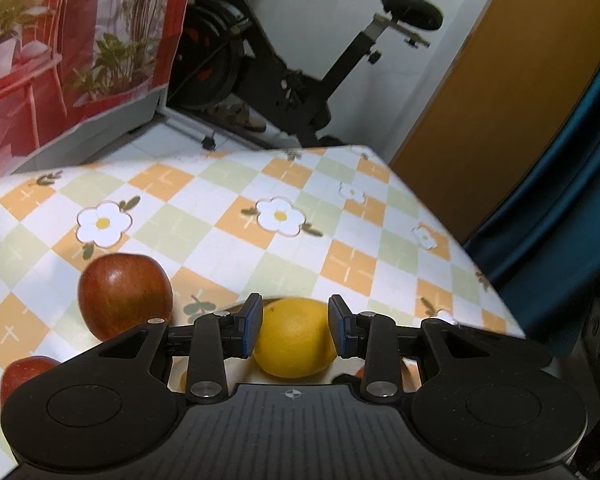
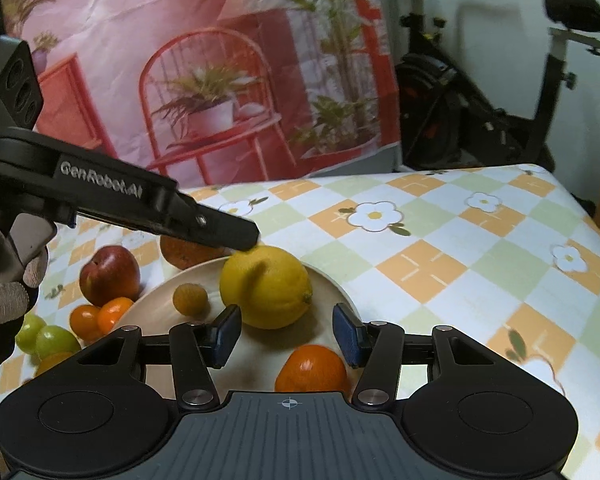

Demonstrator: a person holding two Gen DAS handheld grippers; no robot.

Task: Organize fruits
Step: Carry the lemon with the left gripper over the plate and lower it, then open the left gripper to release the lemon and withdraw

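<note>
Right wrist view, lower centre: the right gripper (image 2: 287, 334) hangs with jaws apart above a pale plate (image 2: 339, 288), its body cutting off an orange (image 2: 311, 368). Mid-frame, a lemon (image 2: 266, 286) sits on the plate beside a small brownish fruit (image 2: 190, 299). Left wrist view: the left gripper (image 1: 296, 328) has its pads (image 1: 248, 330) at the lemon's flanks; whether they are clamping it cannot be told. An apple (image 1: 124, 294) lies left; a second is half hidden
</note>
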